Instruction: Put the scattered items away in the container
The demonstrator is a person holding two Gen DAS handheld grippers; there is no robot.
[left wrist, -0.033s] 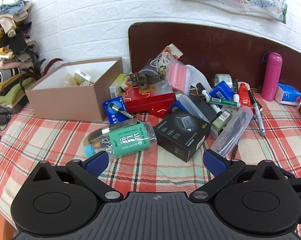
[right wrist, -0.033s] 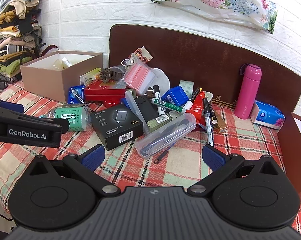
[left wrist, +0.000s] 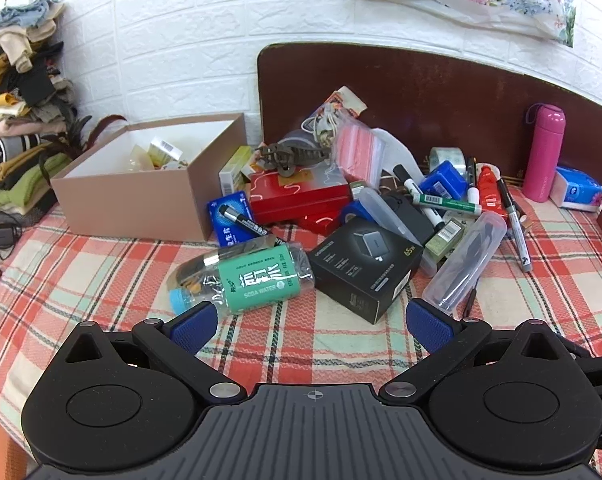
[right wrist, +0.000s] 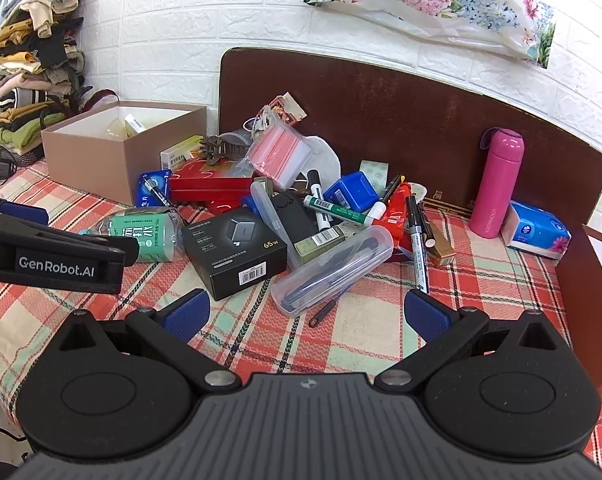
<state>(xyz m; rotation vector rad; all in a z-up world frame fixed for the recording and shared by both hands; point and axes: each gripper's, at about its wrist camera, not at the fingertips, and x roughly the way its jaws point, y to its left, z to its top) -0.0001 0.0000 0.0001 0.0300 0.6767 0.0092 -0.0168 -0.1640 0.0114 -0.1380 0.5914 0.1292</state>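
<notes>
A tan cardboard box [left wrist: 141,204] stands open at the back left with a few small items inside. Beside it lies a heap of scattered items: a green-labelled soda water bottle [left wrist: 257,278] on its side, a black charger box [left wrist: 365,264], a clear pencil case [left wrist: 465,264], a red box [left wrist: 301,196], a brown hair claw [left wrist: 289,156] and several markers. My left gripper [left wrist: 311,320] hovers open just short of the bottle and the charger box, holding nothing. My right gripper [right wrist: 305,310] is open and empty in front of the pencil case [right wrist: 333,268].
A pink flask [right wrist: 497,184] and a blue tissue pack [right wrist: 537,230] stand at the back right by a brown headboard [right wrist: 381,104]. Folded clothes [left wrist: 17,120] pile up at far left. The left gripper's arm [right wrist: 53,256] crosses the right view's left side. Plaid cloth [left wrist: 81,280] covers the surface.
</notes>
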